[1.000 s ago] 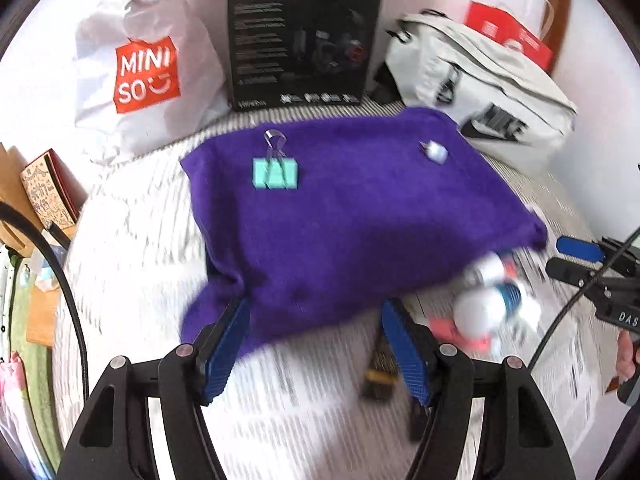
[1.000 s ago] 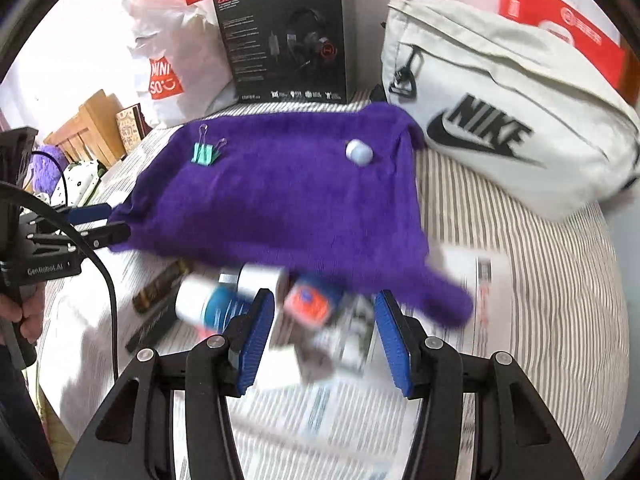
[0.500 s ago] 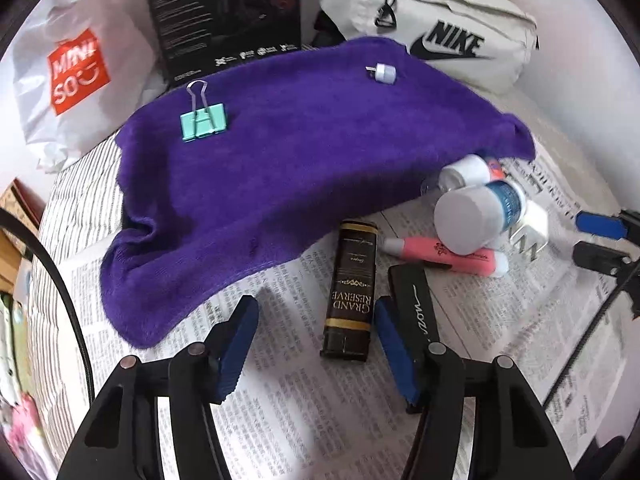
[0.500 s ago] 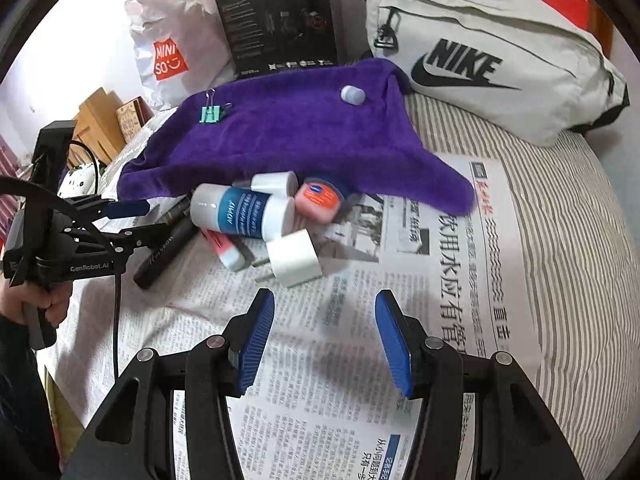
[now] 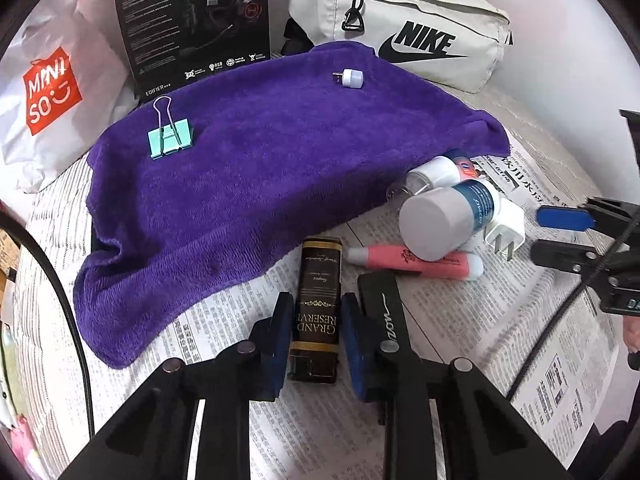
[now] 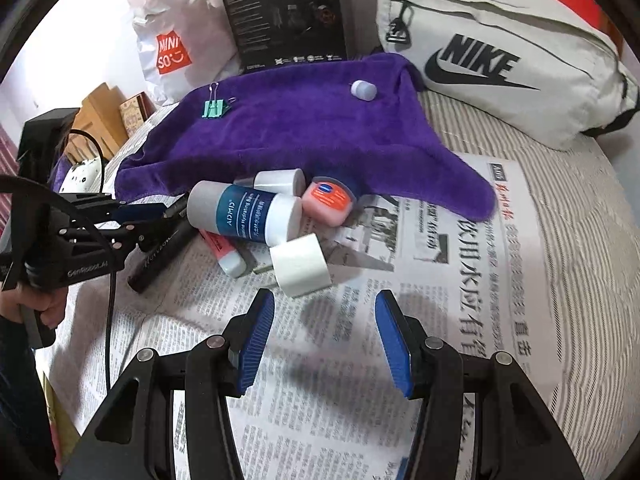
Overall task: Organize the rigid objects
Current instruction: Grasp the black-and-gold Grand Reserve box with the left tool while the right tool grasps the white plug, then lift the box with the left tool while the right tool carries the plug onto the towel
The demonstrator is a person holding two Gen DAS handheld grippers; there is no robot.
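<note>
My left gripper (image 5: 317,304) points down at the newspaper (image 5: 460,340), and its jaws are closing on a dark brown "Grand Reserve" box (image 5: 320,264); both blue pads touch the box's long sides. A black tube (image 5: 384,308) lies just right of it. Further right lie a pink tube (image 5: 412,262), a blue-labelled white bottle (image 6: 248,212), a white charger plug (image 6: 300,266) and an orange jar (image 6: 326,200). My right gripper (image 6: 325,304) stands open over the newspaper with nothing between its pads, just short of the plug. A green binder clip (image 5: 170,140) and a small USB light (image 5: 352,78) rest on the purple towel (image 5: 260,168).
A grey Nike bag (image 6: 500,60), a black headset box (image 5: 192,24) and a white Miniso bag (image 5: 48,88) line the back. Newspaper covers the striped bed (image 6: 580,208) in front. A hand (image 6: 48,312) holds the left gripper's handle at the left edge.
My left gripper came down over the brown box and its jaws narrowed onto it. My right gripper drew nearer the newspaper, its jaws unchanged.
</note>
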